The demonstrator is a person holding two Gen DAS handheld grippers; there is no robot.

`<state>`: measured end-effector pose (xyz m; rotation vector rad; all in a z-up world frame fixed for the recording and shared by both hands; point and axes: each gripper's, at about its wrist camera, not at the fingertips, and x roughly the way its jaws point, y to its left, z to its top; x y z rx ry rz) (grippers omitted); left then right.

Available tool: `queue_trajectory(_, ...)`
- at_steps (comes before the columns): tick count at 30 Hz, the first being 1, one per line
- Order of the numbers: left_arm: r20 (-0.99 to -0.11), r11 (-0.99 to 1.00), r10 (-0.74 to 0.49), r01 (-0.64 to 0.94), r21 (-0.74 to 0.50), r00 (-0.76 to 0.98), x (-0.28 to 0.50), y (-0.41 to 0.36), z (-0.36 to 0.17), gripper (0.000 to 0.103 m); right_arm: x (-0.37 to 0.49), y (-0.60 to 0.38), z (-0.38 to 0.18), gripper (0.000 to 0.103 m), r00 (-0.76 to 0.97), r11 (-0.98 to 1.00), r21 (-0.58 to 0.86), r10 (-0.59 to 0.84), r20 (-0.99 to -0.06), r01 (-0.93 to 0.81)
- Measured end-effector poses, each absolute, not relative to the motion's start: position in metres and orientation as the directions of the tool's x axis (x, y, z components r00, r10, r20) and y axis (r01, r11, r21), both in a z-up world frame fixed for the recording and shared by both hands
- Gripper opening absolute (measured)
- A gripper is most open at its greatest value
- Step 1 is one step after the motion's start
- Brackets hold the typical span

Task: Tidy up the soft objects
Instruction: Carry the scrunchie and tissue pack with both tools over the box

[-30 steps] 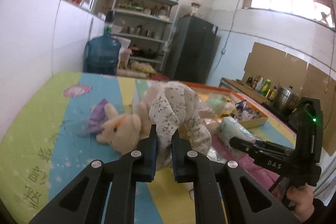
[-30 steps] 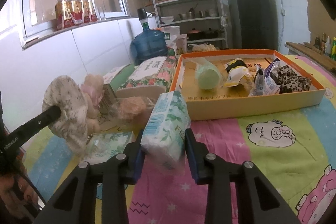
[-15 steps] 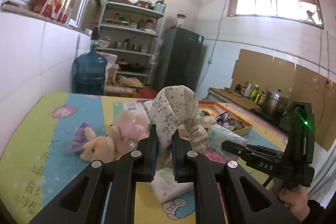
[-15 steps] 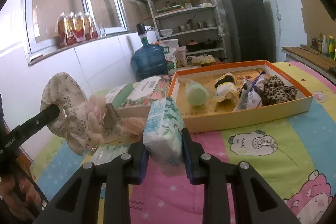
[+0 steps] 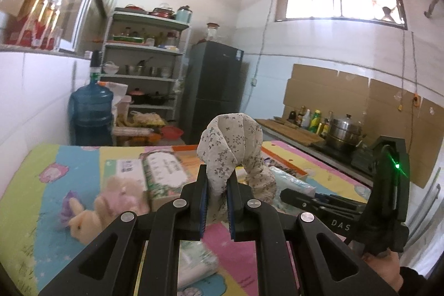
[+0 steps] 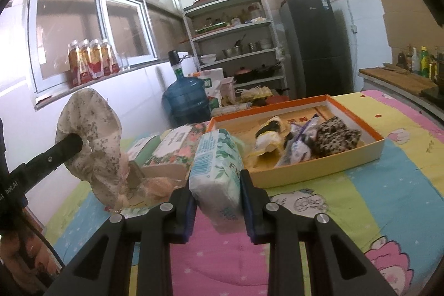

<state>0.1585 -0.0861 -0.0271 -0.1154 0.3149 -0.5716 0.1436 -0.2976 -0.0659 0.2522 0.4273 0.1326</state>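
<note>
My left gripper [image 5: 217,185] is shut on a floral cloth hat [image 5: 231,146], held up above the table; the hat also hangs at the left of the right wrist view [image 6: 91,140]. My right gripper [image 6: 217,192] is shut on a soft tissue pack [image 6: 217,165] and holds it off the table, in front of the orange tray [image 6: 319,169]. The tray holds a leopard-print cloth [image 6: 334,136] and several small packets. A pink and cream plush bunny [image 5: 102,205] lies on the colourful table cover at the lower left.
Flowered boxes [image 6: 177,146] [image 5: 162,175] lie left of the tray. A second tissue pack [image 5: 195,261] lies under my left gripper. A blue water jug [image 6: 186,99], a shelf rack [image 6: 236,46] and a dark fridge [image 6: 313,46] stand beyond the table's far end.
My left gripper has lifted the hat higher and away from the bunny. My right gripper has raised the tissue pack and come slightly nearer the tray.
</note>
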Motion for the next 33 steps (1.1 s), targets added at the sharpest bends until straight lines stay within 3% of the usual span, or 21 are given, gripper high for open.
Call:
queue_trajectory(16,-0.328,0.818,-0.572,0.555,-0.153,0.752,0.206,-0.155,-0.013,0.011,0.146,-0.369,-0.046,0.029,0.93,0.968,0.249,0.056,-0.362,0.039)
queue_trajectory(33,-0.385,0.817,-0.566,0.558,-0.146,0.729,0.264,-0.218,-0.005,0.011,0.176,-0.417,-0.029,0.029,0.927,0.972,0.231,0.056,-0.371,0.034)
